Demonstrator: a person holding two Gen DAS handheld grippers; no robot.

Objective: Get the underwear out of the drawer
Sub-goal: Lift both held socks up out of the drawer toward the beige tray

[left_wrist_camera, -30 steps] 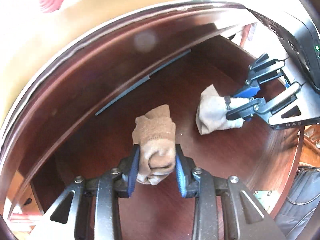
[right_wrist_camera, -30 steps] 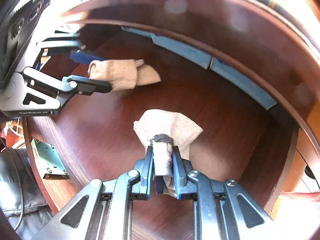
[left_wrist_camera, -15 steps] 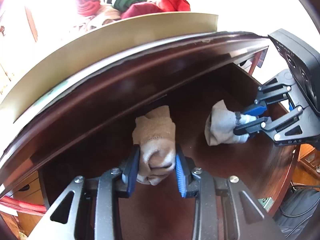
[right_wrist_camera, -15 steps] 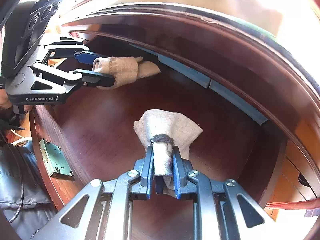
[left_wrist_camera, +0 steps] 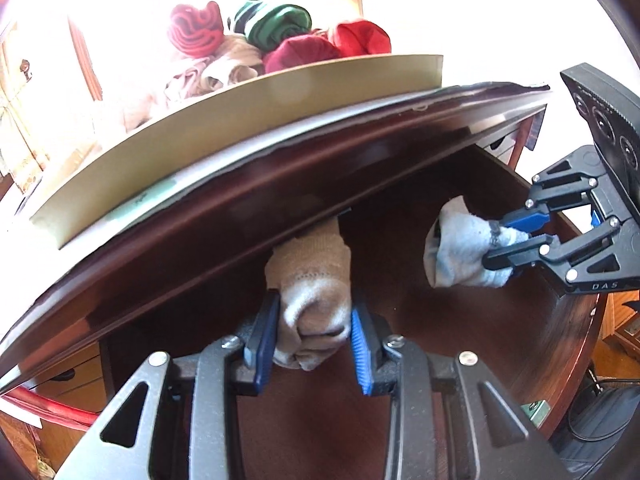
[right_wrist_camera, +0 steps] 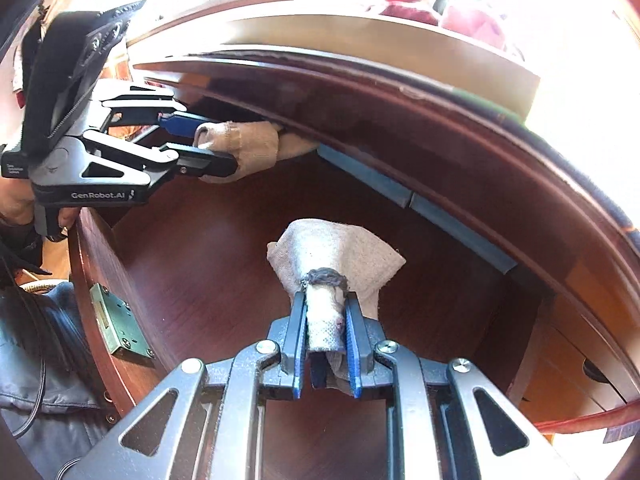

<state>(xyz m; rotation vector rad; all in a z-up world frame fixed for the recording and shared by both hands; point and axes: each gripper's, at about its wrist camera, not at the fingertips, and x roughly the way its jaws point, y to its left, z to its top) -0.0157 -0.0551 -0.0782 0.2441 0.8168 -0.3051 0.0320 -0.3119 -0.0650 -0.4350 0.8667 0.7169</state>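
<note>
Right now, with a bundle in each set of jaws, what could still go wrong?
The tan bundle in the left gripper sits close under the desk edge and could snag there. The right gripper pinches only the narrow end of the pale bundle, so it might slip out.

"GenRobot.AI" reads in pale letters on the black side plate of the left gripper (right_wrist_camera: 200, 148), seen from the right wrist view. A smaller label sits at that body's far left end, too small to read. "DAS" reads in pale letters on the black side plate of the right gripper (left_wrist_camera: 500, 240), seen from the left wrist view, cut off at the frame edge.
</note>
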